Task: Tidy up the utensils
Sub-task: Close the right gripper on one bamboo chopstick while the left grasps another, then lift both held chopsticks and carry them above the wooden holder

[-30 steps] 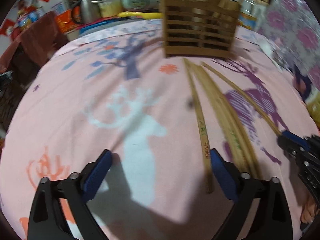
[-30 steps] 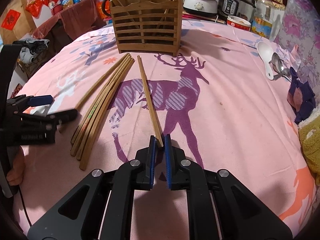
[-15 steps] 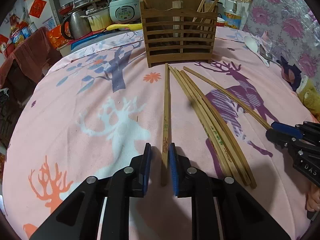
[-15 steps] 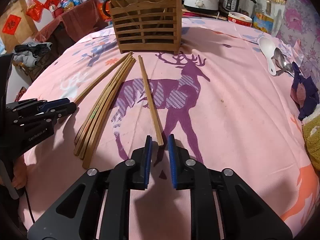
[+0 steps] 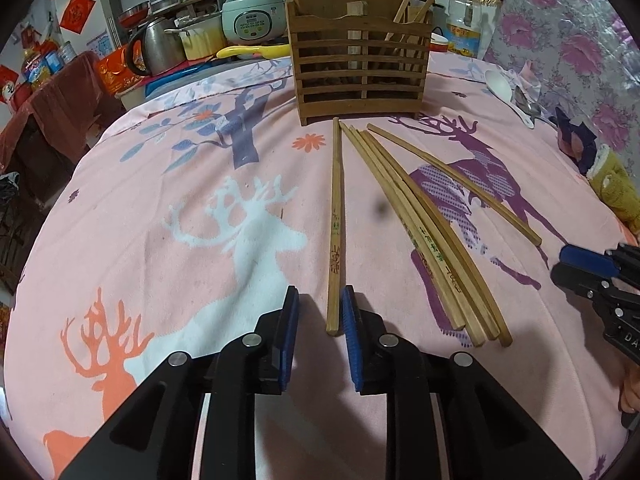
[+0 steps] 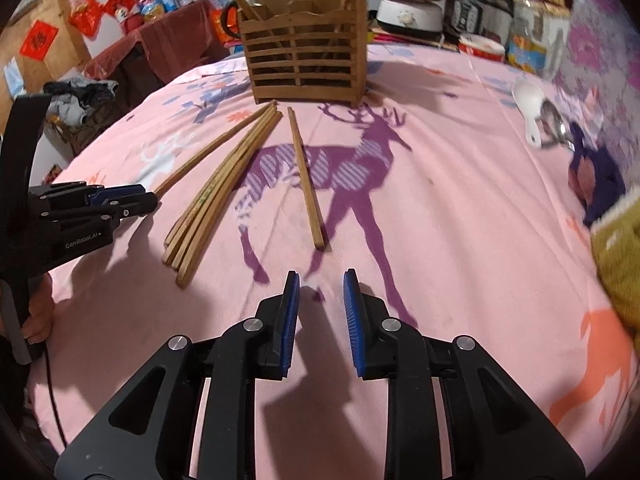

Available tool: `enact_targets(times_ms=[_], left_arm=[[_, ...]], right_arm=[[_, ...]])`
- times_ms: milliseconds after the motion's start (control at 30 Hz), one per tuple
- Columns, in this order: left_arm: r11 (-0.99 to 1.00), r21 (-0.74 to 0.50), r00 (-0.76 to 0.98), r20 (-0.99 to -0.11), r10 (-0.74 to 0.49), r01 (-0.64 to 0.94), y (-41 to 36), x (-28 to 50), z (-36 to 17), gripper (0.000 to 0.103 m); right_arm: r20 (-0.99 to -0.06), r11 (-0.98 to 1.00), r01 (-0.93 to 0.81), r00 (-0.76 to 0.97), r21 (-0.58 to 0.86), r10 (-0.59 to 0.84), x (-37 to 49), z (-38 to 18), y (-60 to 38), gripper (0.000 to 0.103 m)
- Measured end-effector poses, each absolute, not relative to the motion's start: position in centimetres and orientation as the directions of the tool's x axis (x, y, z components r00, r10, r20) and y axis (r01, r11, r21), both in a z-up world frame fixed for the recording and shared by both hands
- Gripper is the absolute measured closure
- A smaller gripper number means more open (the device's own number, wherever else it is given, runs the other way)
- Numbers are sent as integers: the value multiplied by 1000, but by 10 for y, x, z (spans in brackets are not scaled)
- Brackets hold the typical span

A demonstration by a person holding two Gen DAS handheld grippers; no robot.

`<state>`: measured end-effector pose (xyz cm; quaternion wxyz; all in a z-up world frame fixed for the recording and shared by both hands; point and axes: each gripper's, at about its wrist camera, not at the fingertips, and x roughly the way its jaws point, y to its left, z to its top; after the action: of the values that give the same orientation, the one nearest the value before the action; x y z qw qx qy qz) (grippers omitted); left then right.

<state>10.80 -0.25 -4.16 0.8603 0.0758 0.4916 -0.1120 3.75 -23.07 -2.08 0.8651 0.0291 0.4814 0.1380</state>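
A wooden slatted holder (image 5: 362,68) (image 6: 304,60) with a few chopsticks in it stands at the back of the pink deer-print cloth (image 5: 160,280). One chopstick (image 5: 335,220) lies with its near end between my left gripper's (image 5: 320,320) pads. Its jaws are opening, with a gap on the left side. A bundle of several chopsticks (image 5: 420,232) (image 6: 216,196) lies beside it. My right gripper (image 6: 321,312) is opening too, with nothing between its pads. A single chopstick (image 6: 306,180) ends just beyond its tips.
A white spoon (image 6: 528,104) and a metal spoon (image 6: 554,120) lie at the far right, near a dark blue cloth (image 6: 600,176) and a yellow towel (image 5: 616,184). A rice cooker (image 5: 252,20), a kettle (image 5: 154,50) and an oil bottle (image 5: 464,24) crowd the back.
My left gripper went from wide open to narrow around the lone chopstick's end, then widened a little. My right jaws parted from their chopstick and pulled back from its end.
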Motion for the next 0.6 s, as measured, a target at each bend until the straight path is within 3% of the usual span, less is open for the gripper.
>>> enact_targets(times_ms=[167,233,267,600], left_arm=[[962,38,500,-859,-107,272,-5,107,-42,81],[959,35,499,-859,-115,281,-6,107,-42,85],[956,26,495,-859,-129,294,-7,106,-42,96],[958,30,571,-809,-144,284,-6,97,-10,97]], right_arm=[[-842,966,-214,486,147,236,59,-27,-221,78],[-840,963,-210,480,169,252,64,-30,-222,85],[-839,961,-212,479,176,260,64,-30,-222,96],[-764,973,-190,607,131,222,45,5,-228,97]])
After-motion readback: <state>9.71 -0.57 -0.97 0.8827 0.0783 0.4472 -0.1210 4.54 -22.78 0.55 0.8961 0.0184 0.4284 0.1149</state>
